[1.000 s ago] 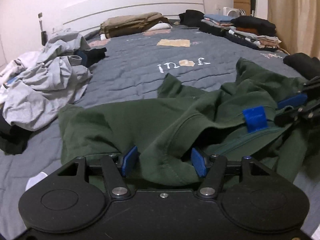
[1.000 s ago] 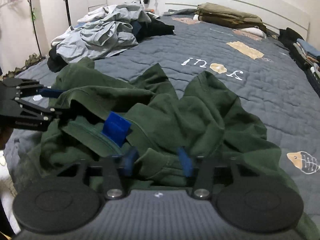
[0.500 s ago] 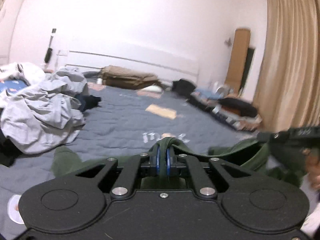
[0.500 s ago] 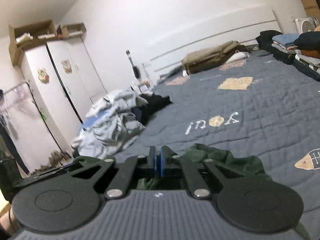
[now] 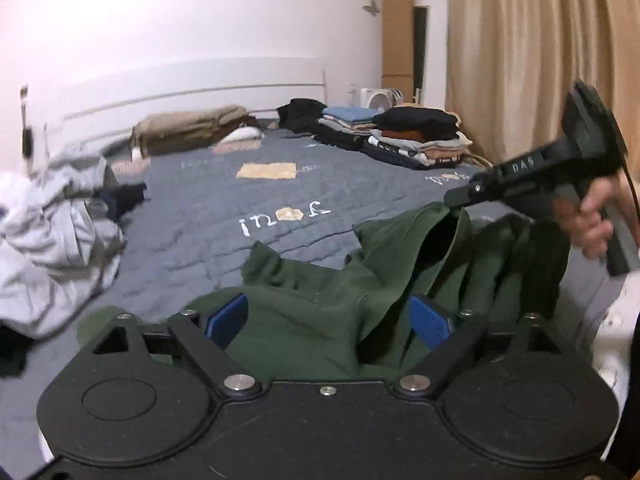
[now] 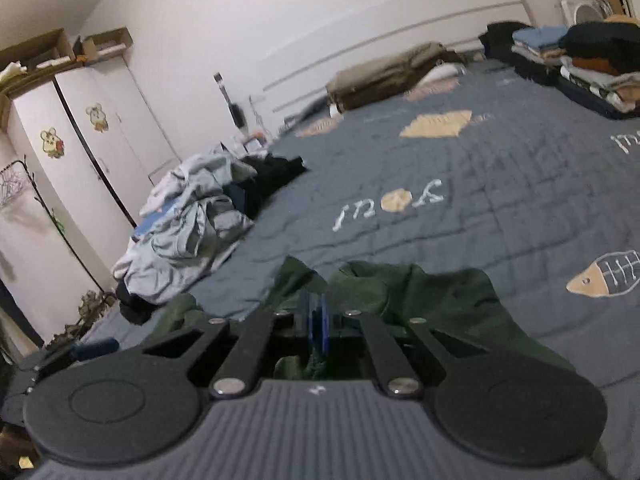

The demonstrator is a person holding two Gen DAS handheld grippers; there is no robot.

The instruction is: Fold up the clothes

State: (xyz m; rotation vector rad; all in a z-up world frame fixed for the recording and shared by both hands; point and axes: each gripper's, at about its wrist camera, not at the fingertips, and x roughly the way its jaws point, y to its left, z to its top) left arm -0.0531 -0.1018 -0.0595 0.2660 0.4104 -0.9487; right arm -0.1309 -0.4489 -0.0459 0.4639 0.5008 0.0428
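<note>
Bedroom setting: a grey-blue quilted bedspread (image 5: 208, 216) covers a wide bed, with a white headboard (image 5: 192, 80) at the far end and tan curtains (image 5: 540, 52) on the right.

Left wrist view. The left gripper (image 5: 330, 320) has its blue pads (image 5: 226, 318) spread wide apart, gripping nothing; the dark green garment (image 5: 316, 312) bulges up between them, and whether it touches either pad cannot be told. The garment lies crumpled on the near part of the bed, its long axis running left to right across the view, its right end lifted. That raised end hangs from the tip of the right gripper (image 5: 454, 200), held by a person's hand (image 5: 592, 220) at the right edge; the pinch point is small and blurred. Neckline, sleeves and hem cannot be told apart. A loose heap of pale grey clothes (image 5: 52, 240) sits on the left, blurred. Folded stacks (image 5: 416, 136) stand at the far right of the bed, and a khaki folded item (image 5: 188, 128) lies by the headboard.

Right wrist view. The right gripper's pads are pressed nearly together with a fold of green cloth clamped between them. The garment spreads to both sides beyond the gripper body, which hides its near part. A white wardrobe (image 6: 80, 160) stands at left. The left gripper is only a dark, blurred shape at the lower left.
</note>
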